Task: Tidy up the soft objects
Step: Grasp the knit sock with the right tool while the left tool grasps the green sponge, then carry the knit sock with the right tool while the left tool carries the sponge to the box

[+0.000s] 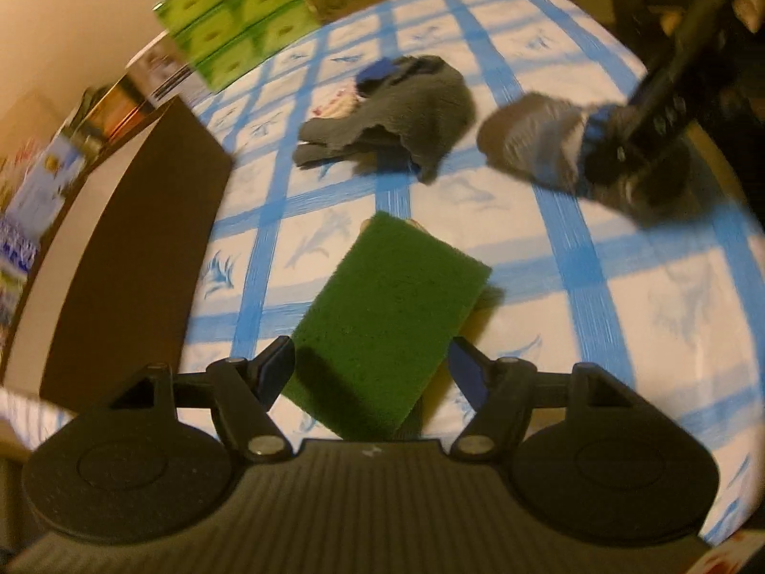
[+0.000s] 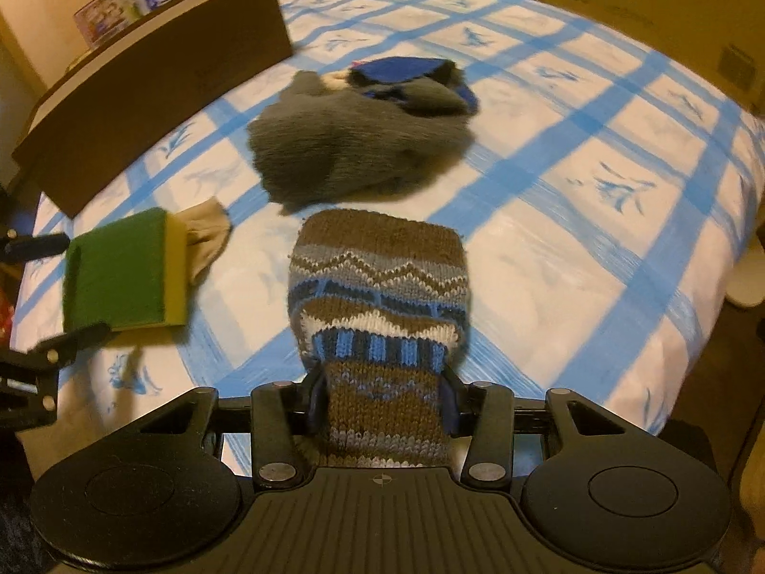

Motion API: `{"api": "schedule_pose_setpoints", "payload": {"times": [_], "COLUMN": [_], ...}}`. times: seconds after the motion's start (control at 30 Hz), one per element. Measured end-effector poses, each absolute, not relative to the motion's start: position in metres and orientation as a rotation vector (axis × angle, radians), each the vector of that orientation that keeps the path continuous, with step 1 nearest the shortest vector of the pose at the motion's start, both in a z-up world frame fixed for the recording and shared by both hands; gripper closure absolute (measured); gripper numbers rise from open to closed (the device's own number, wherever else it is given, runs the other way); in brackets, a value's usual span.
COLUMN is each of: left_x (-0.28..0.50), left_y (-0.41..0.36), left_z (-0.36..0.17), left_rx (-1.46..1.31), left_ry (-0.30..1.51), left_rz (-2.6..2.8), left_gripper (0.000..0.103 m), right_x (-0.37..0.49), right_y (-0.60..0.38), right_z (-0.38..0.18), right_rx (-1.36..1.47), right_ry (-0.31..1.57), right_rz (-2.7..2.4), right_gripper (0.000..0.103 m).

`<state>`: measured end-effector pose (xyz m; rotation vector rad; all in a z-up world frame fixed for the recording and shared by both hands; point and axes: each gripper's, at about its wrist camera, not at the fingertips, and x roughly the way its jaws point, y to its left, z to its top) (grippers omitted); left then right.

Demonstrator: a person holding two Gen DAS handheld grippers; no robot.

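1. Knitted sock (image 2: 382, 296), brown with blue, grey and white zigzag bands, folded over at its far end, lying near the middle of the blue-checked cloth (image 2: 573, 248).
2. Right gripper (image 2: 382, 402) tilted steeply down, clenched on the sock's near cuff, pads pressing both sides.
3. Green scouring sponge (image 1: 382, 315) with a yellow underside, to the left of the sock, partly over a beige rag (image 2: 205, 234).
4. Left gripper (image 1: 370, 368) angled down, fingers spread either side of the sponge; seemingly not pressing it, though blur hampers the view.
5. Grey fleece cloth (image 2: 354, 153) heaped farther back, something blue tucked behind.
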<state>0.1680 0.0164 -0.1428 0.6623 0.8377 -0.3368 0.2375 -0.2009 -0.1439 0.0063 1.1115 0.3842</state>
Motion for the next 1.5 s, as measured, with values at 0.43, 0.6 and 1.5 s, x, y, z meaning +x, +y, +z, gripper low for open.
{"api": "schedule_pose_setpoints", "payload": {"times": [0.43, 0.6, 1.5], "left_x": [0.192, 0.188, 0.188], "left_y": [0.019, 0.028, 0.126], "left_z": [-0.160, -0.146, -0.027], "left_rx": [0.750, 0.664, -0.126], "left_ry": [0.835, 0.797, 0.840], "left_rz": [-0.449, -0.430, 0.074], "left_gripper": [0.025, 0.027, 0.027], "right_x": [0.238, 0.238, 0.240], "right_y": [-0.200, -0.199, -0.179], "right_z": [-0.146, -0.146, -0.052], "right_rx": [0.009, 0.002, 0.022], "right_ry": [1.114, 1.113, 0.882], "right_rz": [0.382, 0.386, 0.593], "right_gripper": [0.057, 0.057, 0.080]}}
